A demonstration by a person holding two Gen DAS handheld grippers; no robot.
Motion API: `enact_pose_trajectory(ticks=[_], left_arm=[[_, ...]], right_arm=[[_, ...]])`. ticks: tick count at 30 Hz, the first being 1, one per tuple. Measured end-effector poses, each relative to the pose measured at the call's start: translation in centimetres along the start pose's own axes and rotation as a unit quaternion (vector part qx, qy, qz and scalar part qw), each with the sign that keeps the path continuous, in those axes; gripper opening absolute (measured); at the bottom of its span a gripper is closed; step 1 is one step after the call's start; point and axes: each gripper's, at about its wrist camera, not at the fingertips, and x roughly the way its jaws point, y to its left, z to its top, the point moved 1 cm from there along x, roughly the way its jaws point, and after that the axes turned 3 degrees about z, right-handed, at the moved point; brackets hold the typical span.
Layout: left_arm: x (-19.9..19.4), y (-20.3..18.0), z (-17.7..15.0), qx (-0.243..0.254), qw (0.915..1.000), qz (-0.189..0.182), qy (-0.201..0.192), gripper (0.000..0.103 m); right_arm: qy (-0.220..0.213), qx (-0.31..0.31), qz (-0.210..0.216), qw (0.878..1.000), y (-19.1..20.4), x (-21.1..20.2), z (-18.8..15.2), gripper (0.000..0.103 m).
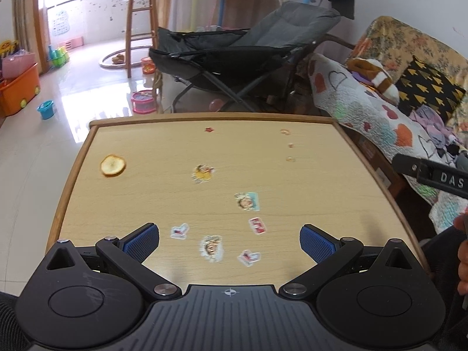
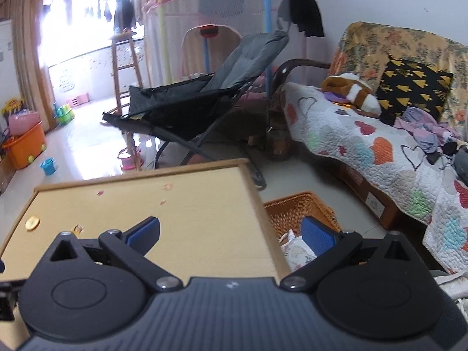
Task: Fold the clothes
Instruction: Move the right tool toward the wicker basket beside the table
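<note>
My left gripper (image 1: pixel 229 242) hovers open over the near part of a wooden table (image 1: pixel 163 204) dotted with stickers, nothing between its blue pads. My right gripper (image 2: pixel 231 235) is open too, above the table's right edge (image 2: pixel 263 213). Beside the table on the floor stands a wicker basket (image 2: pixel 295 207) with a pale printed garment (image 2: pixel 295 251) in it, just behind my right finger. A heap of lilac and dark clothes (image 2: pixel 424 134) lies on the sofa. The right gripper's black body (image 1: pixel 430 172) shows at the right of the left wrist view.
A round yellow chip (image 1: pixel 113 165) lies on the table's left side. A grey folding chair (image 1: pixel 239 49) stands behind the table. The sofa with a heart-print quilt (image 2: pixel 365 152) and a black cushion (image 2: pixel 409 87) is on the right. Toys and an orange bin (image 1: pixel 17 90) sit on the floor at the left.
</note>
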Motion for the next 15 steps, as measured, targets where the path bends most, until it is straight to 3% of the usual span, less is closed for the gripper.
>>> enact_pose_trajectory(ticks=[15], left_arm=[[-2.4, -6.9, 4.5, 0.029, 0.9979, -0.053, -0.025, 0.103]], right_arm=[[-0.023, 0.035, -0.033, 0.999, -7.6, -1.3, 3.4, 0.103]])
